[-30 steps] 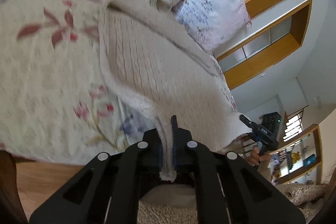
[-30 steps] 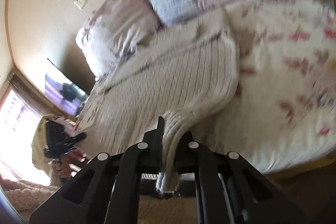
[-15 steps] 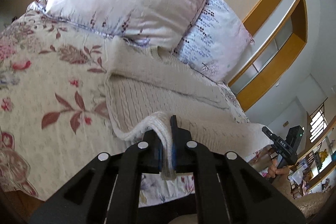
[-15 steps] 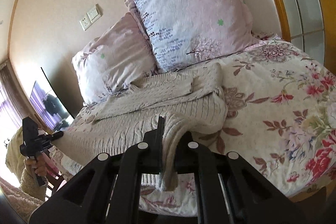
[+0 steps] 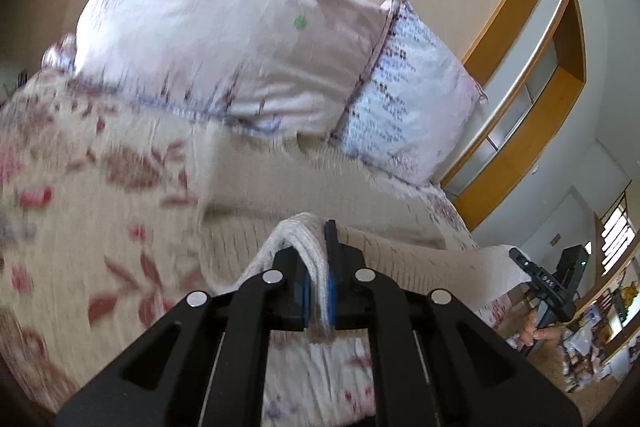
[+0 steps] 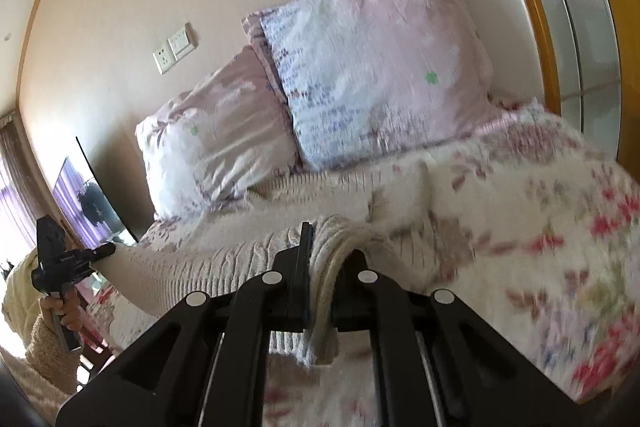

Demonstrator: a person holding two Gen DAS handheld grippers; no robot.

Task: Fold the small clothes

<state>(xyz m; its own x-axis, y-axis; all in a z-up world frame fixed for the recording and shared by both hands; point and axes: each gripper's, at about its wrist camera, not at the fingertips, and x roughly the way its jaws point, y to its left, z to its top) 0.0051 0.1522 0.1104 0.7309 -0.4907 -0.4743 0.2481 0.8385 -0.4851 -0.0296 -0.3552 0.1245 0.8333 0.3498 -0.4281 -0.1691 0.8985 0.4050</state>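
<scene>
Left wrist view: the left gripper (image 5: 318,267) is clamped tight on a bunched corner of the cream knit sweater (image 5: 280,183), the ribbed hem hanging down between its jaws. The garment's body lies ahead of the jaws on the floral bedspread (image 5: 80,195), reaching toward the pillows (image 5: 224,39) at the head of the bed. At the far right of this view the right gripper (image 5: 520,259) pinches the opposite corner of the same hem.

Right wrist view: the right gripper (image 6: 326,267) is likewise closed hard on a thick fold of the sweater (image 6: 224,259), and the left gripper (image 6: 105,250) appears at the far left, held in the left hand (image 6: 66,311). The lifted hem runs as a taut band between the two grippers, its long axis crosswise to the bed; the rest of the sweater lies flat beyond it. Both grippers stand about equally near that flat part, so the coming fold probably depends on carrying the hem forward level over the body, toward the pillows (image 6: 360,67).
</scene>
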